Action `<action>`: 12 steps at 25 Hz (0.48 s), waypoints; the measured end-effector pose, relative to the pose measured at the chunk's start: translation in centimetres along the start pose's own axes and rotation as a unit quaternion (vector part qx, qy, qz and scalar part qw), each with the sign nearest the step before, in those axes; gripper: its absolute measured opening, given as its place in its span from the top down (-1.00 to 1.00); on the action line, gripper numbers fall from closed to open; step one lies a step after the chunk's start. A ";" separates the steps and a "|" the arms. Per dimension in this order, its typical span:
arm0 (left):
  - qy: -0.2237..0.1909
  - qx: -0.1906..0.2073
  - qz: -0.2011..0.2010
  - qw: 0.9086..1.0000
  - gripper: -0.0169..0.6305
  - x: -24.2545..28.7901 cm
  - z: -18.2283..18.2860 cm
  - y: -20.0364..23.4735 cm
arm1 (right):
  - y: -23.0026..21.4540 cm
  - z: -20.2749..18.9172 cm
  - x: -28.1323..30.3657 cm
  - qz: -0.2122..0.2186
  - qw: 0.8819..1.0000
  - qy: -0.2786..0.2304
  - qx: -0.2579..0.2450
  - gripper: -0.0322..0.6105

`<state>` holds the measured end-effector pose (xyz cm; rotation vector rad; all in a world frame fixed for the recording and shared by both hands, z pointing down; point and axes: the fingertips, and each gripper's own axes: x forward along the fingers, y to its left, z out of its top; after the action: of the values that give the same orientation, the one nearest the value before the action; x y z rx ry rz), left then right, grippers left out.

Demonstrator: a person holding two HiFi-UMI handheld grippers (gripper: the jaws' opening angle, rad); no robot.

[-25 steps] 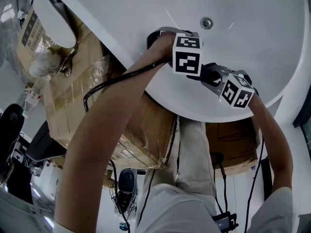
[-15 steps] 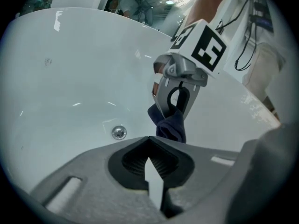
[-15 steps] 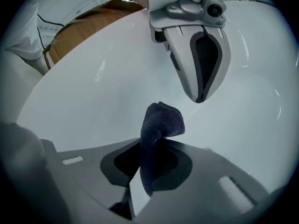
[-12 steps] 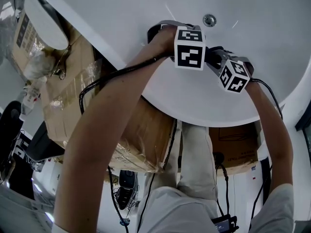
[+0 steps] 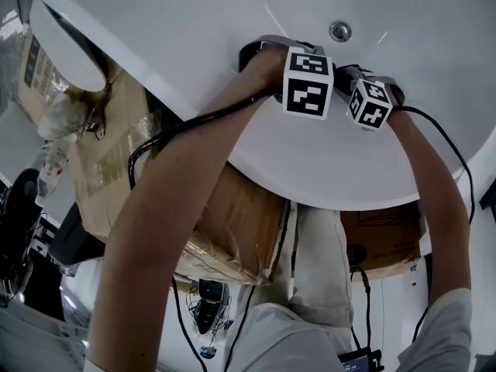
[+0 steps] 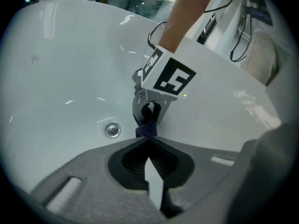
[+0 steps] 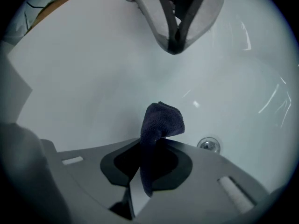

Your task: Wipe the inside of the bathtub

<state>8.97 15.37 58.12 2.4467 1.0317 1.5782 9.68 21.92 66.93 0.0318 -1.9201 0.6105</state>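
Bathtub (image 5: 310, 169), white and smooth, is spreading under and ahead of both grippers, which are reaching into it side by side with their tips angling toward each other. Cardboard boxes (image 5: 116, 161) are standing outside the tub on the left gripper's (image 6: 149, 143) side; dark print is showing on one, too blurred to read. The gripper cubes are carrying only black-and-white square markers, no words. The left gripper's jaws are meeting at the tips with nothing between them. The right gripper (image 7: 150, 141) is clamping a dark blue cloth (image 7: 162, 120), whose folded end is sticking out past its jaws, just ahead of the left gripper's tips. A round metal fitting (image 7: 208, 144) is sitting in the tub wall just beyond both grippers.
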 end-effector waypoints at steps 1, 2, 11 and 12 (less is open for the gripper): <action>0.001 0.004 -0.004 1.000 0.96 0.2 0.0 -0.1 | -0.3 -0.2 0.4 0.000 1.000 0.004 0.003 0.76; 0.001 0.005 -0.007 1.000 0.96 0.5 0.0 -0.1 | -0.7 -0.3 0.8 -0.001 1.000 0.007 0.005 0.76; 0.010 0.003 -0.011 1.000 0.96 1.9 -0.6 0.6 | -3.4 -2.3 4.0 -0.008 0.999 0.042 -0.009 0.75; 0.012 0.003 -0.012 1.000 0.96 1.9 -0.7 0.6 | -3.5 -3.0 4.3 -0.003 0.998 0.054 -0.013 0.75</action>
<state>9.19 15.78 60.16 2.4153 1.0680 1.6021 11.39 21.21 72.96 -0.0118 -1.8216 0.5721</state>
